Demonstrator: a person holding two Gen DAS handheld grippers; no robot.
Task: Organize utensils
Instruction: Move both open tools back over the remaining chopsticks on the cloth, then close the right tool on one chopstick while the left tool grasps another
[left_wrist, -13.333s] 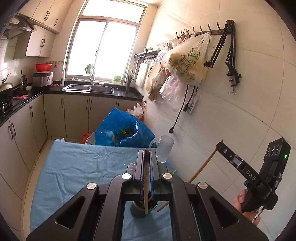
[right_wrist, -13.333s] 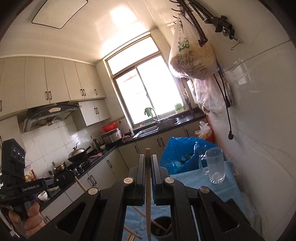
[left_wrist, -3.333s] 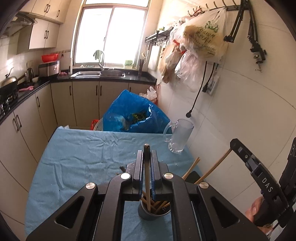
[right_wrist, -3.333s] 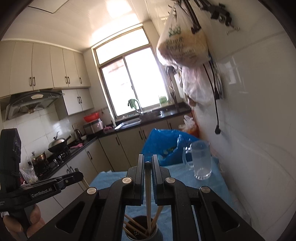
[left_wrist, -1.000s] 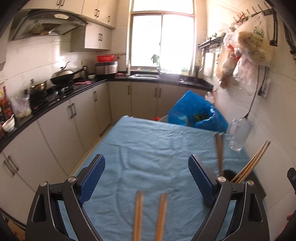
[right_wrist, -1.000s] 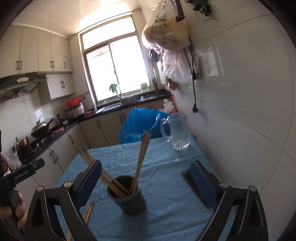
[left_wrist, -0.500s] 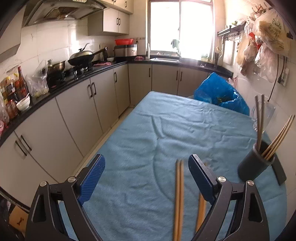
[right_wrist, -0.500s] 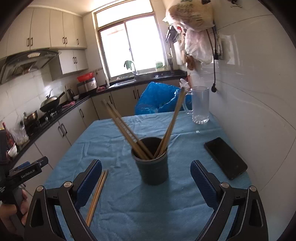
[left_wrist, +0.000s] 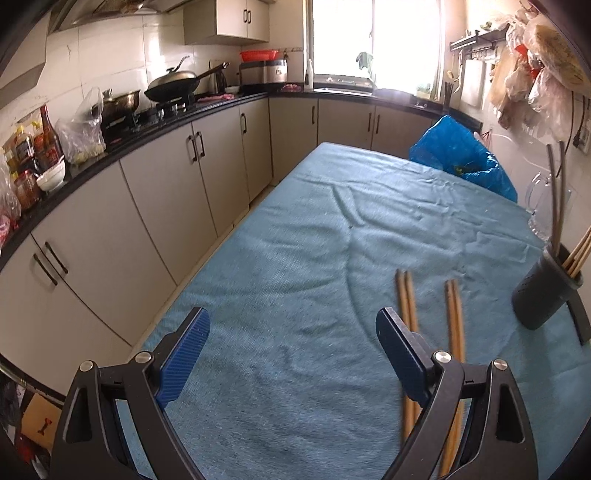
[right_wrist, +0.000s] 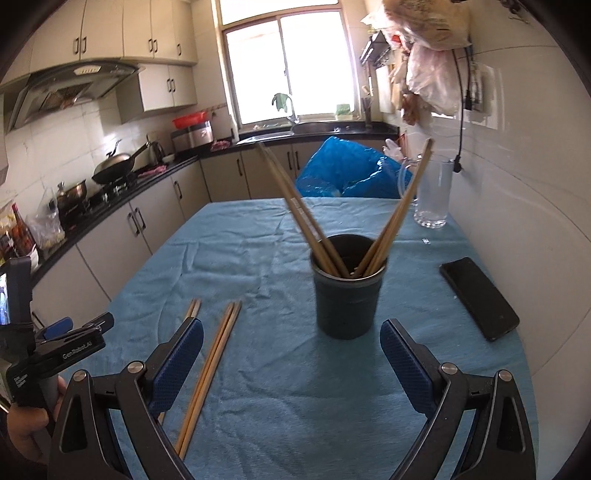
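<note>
Two pairs of chopsticks on the cloth, both tongs empty

I see my left gripper with its jaws wide apart over the blue tablecloth, holding nothing. Its right finger overlaps one pair of chopsticks; a second pair lies just beside. My right gripper gapes too, facing the dark cup where more chopsticks lean. A phone lies near the wall.

left hand-held gripper released chopstick | right hand-held gripper released, both retreated
</note>
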